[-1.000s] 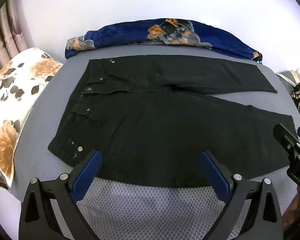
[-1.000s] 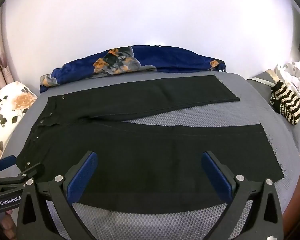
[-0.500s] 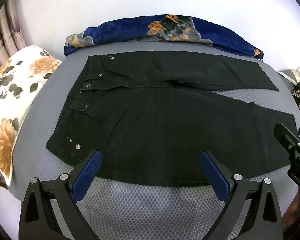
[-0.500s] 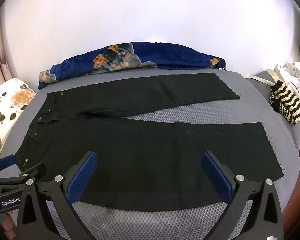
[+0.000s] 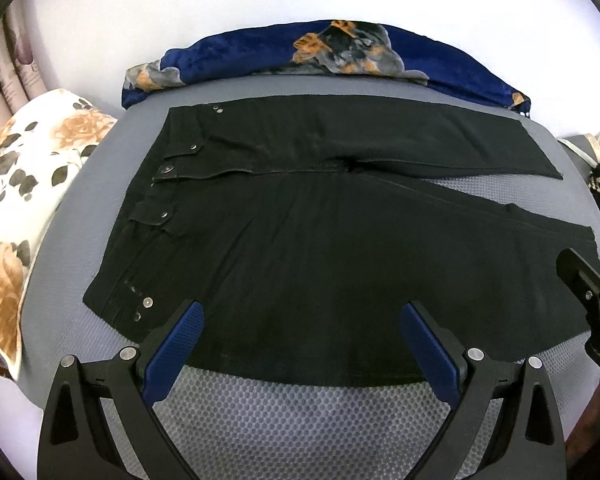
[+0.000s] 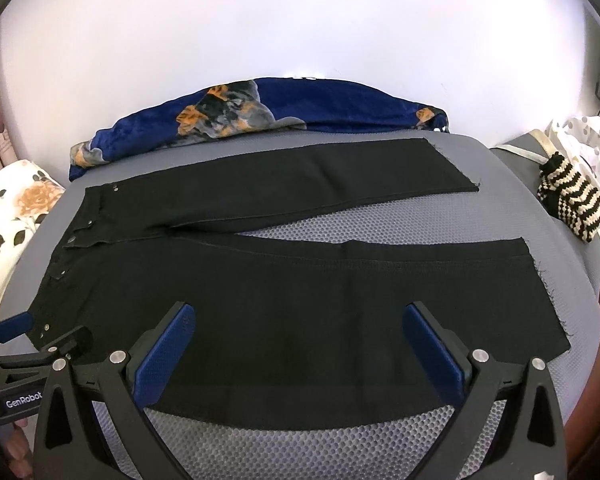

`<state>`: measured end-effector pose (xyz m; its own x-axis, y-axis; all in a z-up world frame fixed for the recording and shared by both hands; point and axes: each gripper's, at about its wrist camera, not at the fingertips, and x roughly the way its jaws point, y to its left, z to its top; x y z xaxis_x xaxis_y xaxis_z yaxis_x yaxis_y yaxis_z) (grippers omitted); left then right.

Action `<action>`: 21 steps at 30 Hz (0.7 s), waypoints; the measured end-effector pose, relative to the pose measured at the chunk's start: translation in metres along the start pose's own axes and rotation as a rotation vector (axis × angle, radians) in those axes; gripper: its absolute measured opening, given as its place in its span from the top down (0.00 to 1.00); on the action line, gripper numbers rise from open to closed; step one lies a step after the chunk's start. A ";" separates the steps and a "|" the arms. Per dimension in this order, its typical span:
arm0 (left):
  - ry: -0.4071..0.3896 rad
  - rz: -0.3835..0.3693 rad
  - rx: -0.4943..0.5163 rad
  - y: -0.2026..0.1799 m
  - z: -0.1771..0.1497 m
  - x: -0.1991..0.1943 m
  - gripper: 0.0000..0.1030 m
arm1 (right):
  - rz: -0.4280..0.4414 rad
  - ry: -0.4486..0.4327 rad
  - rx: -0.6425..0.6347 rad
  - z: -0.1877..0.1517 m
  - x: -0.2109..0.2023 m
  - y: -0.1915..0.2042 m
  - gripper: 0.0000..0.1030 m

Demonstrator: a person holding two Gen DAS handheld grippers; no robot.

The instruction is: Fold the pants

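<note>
Two grippers in play, both with fingers spread wide and nothing between them. Left gripper point(image 5: 302, 332) hangs over the near edge of the black pants point(image 5: 320, 248), toward the waistband end; right gripper point(image 6: 300, 334) hangs over the near leg, further toward the hems. Whether any fingertip touches the cloth cannot be told from these views.

Pants lie flat, front up, on a grey mesh-covered surface point(image 6: 300, 444), waistband to the left, legs running right and splayed apart so a wedge of grey mesh shows between them. Metal rivets and a waist button visible at the left end. Hems look raw, with loose threads.

Containers: none seen holding anything (nothing here is boxed or binned).

Around the pants: blue floral blanket point(image 6: 332, 108) bunched along the far edge, touching or just beside the far leg; floral pillow point(image 5: 24, 184) off the left side; black-and-cream striped knit item point(image 6: 572, 204) at right, partly cut off in the left view.

Hidden or unclear: near hem of the near leg covered by the right gripper's body in the left view. A person's fingertips point(image 6: 14, 444) are visible at the lower left, under the left gripper's handle. Curtain folds at far left, blurred.
</note>
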<state>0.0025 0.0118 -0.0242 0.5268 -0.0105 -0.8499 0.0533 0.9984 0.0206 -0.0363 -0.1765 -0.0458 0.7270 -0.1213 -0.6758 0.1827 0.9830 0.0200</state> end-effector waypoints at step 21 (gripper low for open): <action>0.010 0.006 -0.001 0.000 0.007 0.007 0.05 | -0.003 0.006 -0.004 0.009 0.006 0.001 0.00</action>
<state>0.0115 0.0112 -0.0264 0.5186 -0.0040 -0.8550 0.0489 0.9985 0.0250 -0.0261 -0.1775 -0.0432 0.7223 -0.1233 -0.6805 0.1824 0.9831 0.0155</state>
